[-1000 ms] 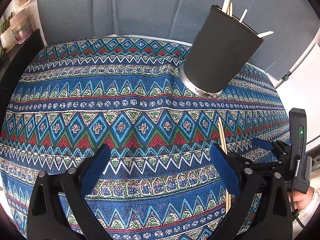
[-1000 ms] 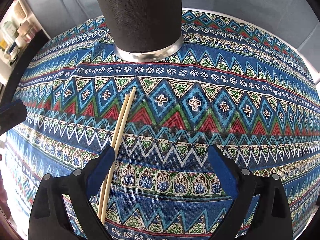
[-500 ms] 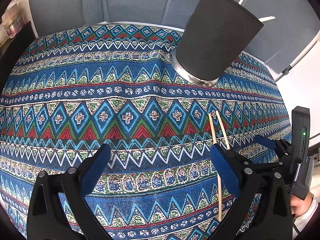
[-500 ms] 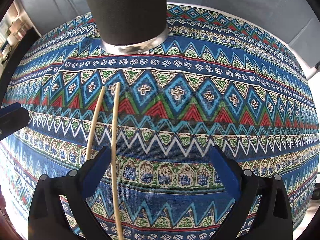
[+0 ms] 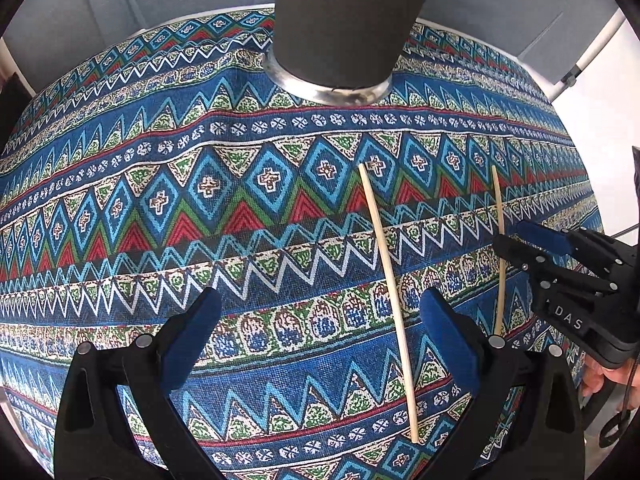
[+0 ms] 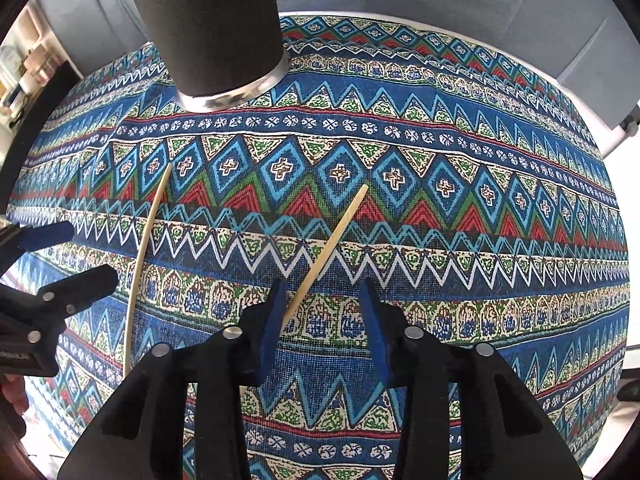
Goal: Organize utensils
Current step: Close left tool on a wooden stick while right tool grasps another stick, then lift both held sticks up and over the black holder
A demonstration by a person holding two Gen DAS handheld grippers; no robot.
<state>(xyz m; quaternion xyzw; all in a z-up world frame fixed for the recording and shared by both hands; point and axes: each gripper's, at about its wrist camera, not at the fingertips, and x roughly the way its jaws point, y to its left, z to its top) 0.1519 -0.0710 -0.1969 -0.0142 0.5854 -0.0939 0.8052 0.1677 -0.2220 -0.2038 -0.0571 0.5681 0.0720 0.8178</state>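
Two chopsticks lie loose on the patterned cloth (image 5: 224, 240), in front of the dark holder (image 5: 340, 20) that stands at the far side. They are apart and roughly parallel, each with its long axis running from the near edge toward the holder.

The left chopstick (image 5: 390, 292) lies just inside the right-hand finger of the left gripper (image 5: 320, 340), passing between its jaws. Those jaws stand wide and touch nothing. The left hand is plainly the nearer one to this stick.

The right chopstick (image 6: 326, 252) slants across the cloth under the right gripper (image 6: 322, 328). Its near part passes below the left finger, and its far tip points up and to the right. The right jaws are closing and stand narrow, but the stick sits at the edge of the gap, under that finger, and no pad is seen pressing on it. The grip probably depends on the stick ending up squarely between the pads and crosswise to them.

Both sticks are thin, pale wood, straight and plain, with a slight taper. They likely roll easily on the cloth.
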